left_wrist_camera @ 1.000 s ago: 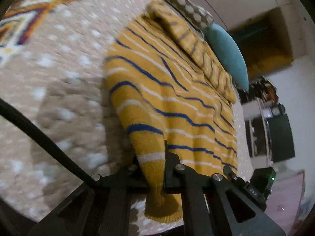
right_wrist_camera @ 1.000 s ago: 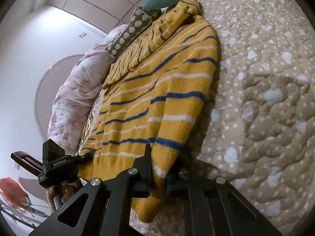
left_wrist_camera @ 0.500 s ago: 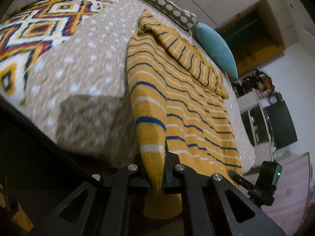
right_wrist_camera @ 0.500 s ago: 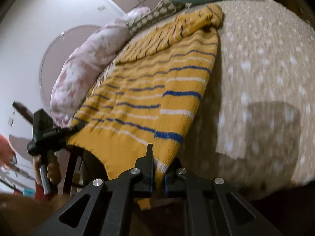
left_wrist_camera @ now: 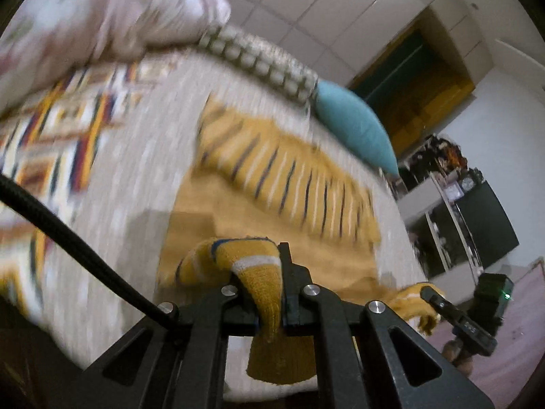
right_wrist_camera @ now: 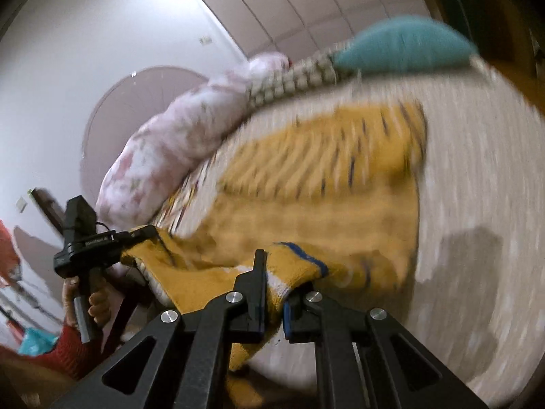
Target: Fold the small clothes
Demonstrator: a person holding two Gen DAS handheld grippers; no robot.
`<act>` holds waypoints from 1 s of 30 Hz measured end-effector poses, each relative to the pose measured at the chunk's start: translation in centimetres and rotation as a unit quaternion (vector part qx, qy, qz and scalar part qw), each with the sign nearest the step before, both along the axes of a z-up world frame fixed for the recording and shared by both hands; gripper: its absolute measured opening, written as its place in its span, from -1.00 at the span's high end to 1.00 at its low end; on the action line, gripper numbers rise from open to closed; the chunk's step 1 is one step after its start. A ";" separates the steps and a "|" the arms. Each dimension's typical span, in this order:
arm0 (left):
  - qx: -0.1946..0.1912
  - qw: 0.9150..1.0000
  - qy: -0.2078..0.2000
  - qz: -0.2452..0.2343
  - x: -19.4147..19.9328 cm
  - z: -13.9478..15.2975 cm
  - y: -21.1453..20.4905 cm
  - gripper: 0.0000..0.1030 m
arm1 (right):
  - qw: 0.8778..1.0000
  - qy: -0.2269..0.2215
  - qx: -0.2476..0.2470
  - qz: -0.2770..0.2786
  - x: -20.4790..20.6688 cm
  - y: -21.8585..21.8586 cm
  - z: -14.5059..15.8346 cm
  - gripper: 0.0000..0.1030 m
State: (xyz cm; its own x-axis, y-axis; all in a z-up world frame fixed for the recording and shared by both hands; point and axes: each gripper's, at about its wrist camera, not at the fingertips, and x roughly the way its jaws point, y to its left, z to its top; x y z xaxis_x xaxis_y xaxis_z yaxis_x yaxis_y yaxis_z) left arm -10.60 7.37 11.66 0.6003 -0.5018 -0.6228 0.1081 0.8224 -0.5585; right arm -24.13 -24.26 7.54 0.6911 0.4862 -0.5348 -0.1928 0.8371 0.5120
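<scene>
A yellow knit sweater (left_wrist_camera: 272, 204) with blue and white stripes lies on the bed, its far part (right_wrist_camera: 323, 177) with the striped sleeve folded across. My left gripper (left_wrist_camera: 269, 293) is shut on the near hem corner, and the cloth curls over and hangs down between its fingers. My right gripper (right_wrist_camera: 276, 293) is shut on the other hem corner, lifted above the bed edge. Each wrist view shows the other gripper pinching its corner: the right one (left_wrist_camera: 432, 298) and the left one (right_wrist_camera: 146, 233). Both pictures are blurred by motion.
The beige dotted bedspread (right_wrist_camera: 477, 170) covers the bed (left_wrist_camera: 143, 177), with a patterned blanket (left_wrist_camera: 58, 143) at its left. A teal cushion (left_wrist_camera: 354, 126), a dotted bolster (left_wrist_camera: 262, 61) and a pink floral duvet (right_wrist_camera: 177, 143) lie at the head. Dark shelving (left_wrist_camera: 477, 225) stands beyond.
Both grippers have risen with the hem corners in them. The near edge of the sweater has come up off the bed and now curls over toward the far part.
</scene>
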 end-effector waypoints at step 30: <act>-0.056 0.996 0.038 0.055 19.6 -3.3 2.4 -0.52 | 0.963 0.127 0.147 -0.185 26.3 -9.6 -6.6 -0.07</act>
